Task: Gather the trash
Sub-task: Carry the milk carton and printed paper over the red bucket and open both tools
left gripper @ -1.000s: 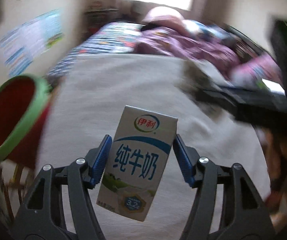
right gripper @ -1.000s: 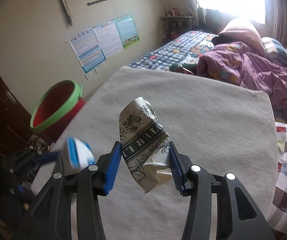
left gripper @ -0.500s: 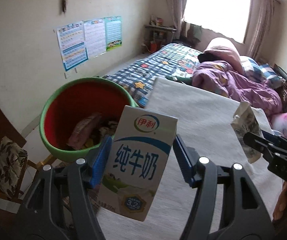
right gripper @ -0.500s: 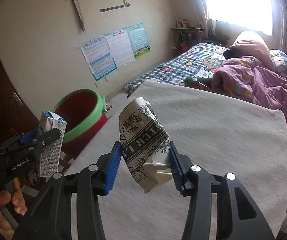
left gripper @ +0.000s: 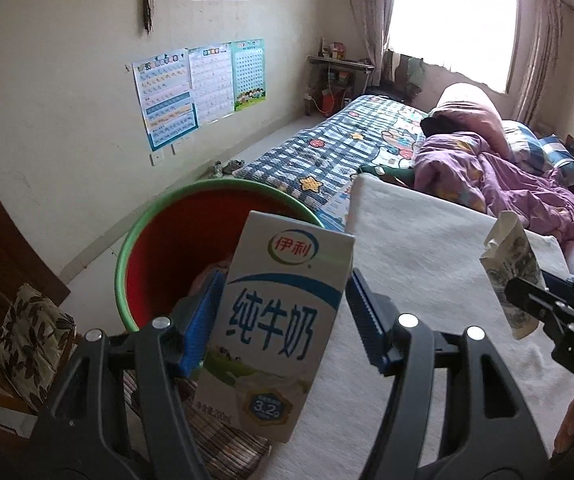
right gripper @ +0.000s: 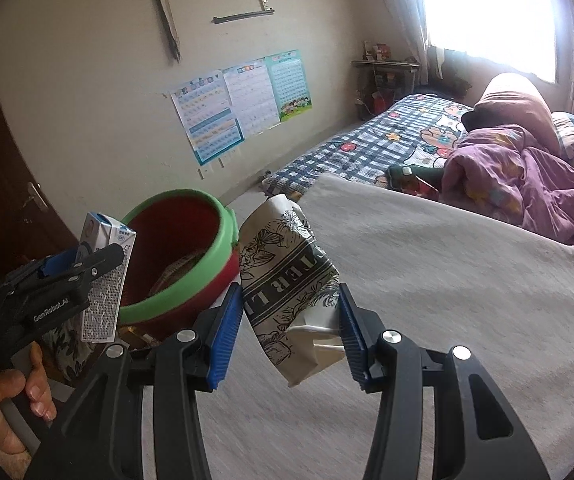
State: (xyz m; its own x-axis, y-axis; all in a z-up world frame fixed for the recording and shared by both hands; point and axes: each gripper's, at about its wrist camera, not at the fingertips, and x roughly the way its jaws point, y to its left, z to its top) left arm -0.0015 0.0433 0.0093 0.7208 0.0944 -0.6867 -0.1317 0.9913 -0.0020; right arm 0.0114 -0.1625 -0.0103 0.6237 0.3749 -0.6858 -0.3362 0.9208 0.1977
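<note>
**A:** What have you got in your left gripper?

**B:** You hold a milk carton in it, white and blue with Chinese characters, nearly upright, pinched from both sides by the blue pads. It hangs in front of the red bin with the green rim, and from the right wrist view the carton sits just beside that bin on its near side.

**A:** And the right one?

**B:** Your right gripper is clamped on a crumpled paper bag printed with black flowers and lettering. The bag tilts, its open top leaning toward the bin's rim, above the edge of the grey blanket.

**A:** Anything inside the bin?

**B:** Some wrappers lie at the bottom; you cannot tell what kind. Behind the bin you see the checked bedspread and posters on the wall.
</note>
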